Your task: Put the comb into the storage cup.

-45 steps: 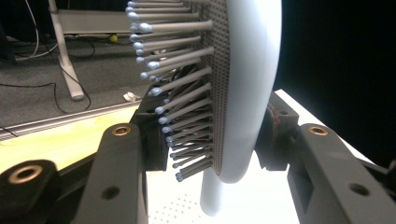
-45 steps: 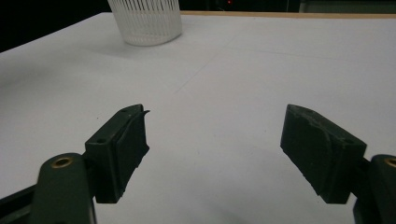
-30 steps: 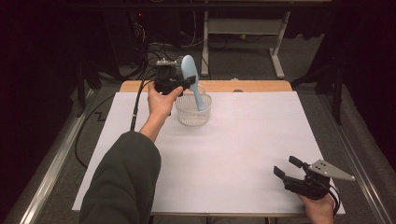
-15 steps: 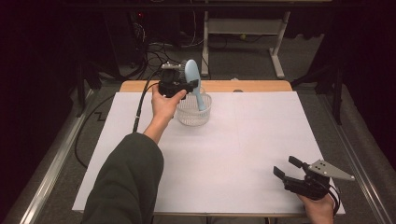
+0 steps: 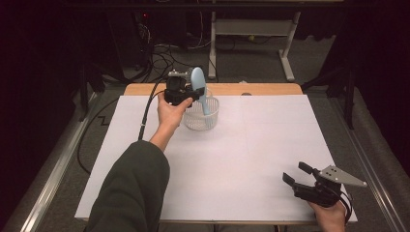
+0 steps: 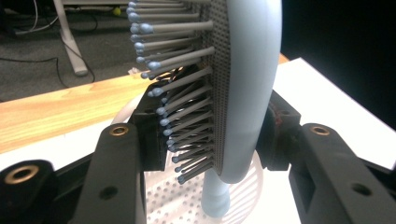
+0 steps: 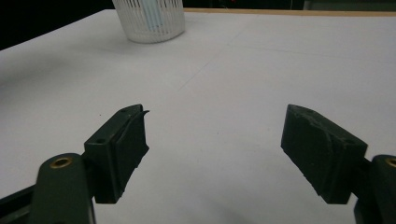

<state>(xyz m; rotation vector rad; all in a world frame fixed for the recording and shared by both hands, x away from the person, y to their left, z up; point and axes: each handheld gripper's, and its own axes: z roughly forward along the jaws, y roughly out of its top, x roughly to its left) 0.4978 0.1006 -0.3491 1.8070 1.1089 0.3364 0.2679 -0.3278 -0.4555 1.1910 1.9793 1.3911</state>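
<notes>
A light blue hairbrush [image 5: 197,83] stands nearly upright, its handle reaching down into a white perforated basket [image 5: 200,121] at the far middle of the table. My left gripper [image 5: 186,93] is shut on the brush's head. In the left gripper view the bristles [image 6: 182,88] point left, the smooth back of the hairbrush [image 6: 250,93] presses the right pad, and the basket [image 6: 173,205] lies below. My right gripper [image 5: 296,173] rests open near the table's front right corner. Between my right gripper's [image 7: 215,140] fingers there is nothing, and the basket [image 7: 149,18] stands far ahead.
White paper covers the table [image 5: 251,159], with a wooden strip [image 5: 261,89] along its far edge. Cables [image 5: 159,53] and a desk frame's legs [image 5: 290,53] lie on the dark floor beyond. The left gripper's cable [image 5: 145,116] hangs over the table's left side.
My left hand has sunk slightly with the hairbrush, bringing its handle a little deeper into the basket. The right gripper has kept still.
</notes>
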